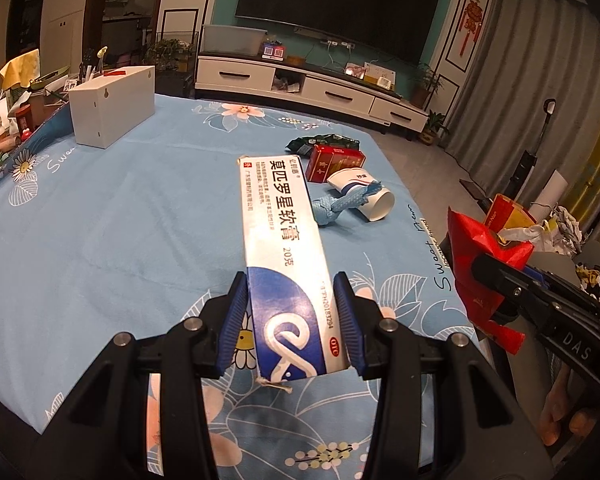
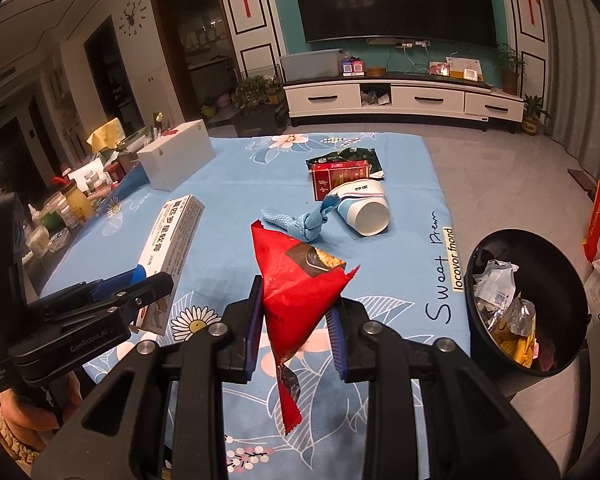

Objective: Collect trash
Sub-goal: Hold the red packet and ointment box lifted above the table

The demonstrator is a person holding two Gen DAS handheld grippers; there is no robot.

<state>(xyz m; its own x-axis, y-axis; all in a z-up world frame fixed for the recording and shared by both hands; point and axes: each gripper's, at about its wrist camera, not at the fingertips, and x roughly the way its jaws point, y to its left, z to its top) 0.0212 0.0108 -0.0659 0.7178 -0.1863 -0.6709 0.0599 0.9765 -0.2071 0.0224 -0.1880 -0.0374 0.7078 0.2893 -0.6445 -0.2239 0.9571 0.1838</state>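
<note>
while a blue floral tablecloth [image 2: 236,184] covers the whole table, a black trash bin [image 2: 528,304] stands off its right edge on the floor, already holding crumpled wrappers. on the far left of the cloth sits a white box [image 2: 176,156]. the left gripper [image 1: 296,320] is closed on the near end of a long white-and-blue ointment carton [image 1: 280,240], its blue pads pressed against both sides, the carton reaching away over the cloth; whether it is lifted or touching cannot be told. the right gripper [image 2: 294,328] is closed on a red snack wrapper [image 2: 296,292], the torn wrapper pinched between the fingers and sticking up and down past them, above the near middle of the table. farther off, right of centre, a white paper cup [image 2: 364,208] lies on its side, mouth facing near. a red packet [image 2: 340,176] lies just beyond the cup, touching it, with a dark green bag [image 2: 348,157] behind. a knotted blue cloth scrap [image 2: 300,222] lies just left of the cup.
</note>
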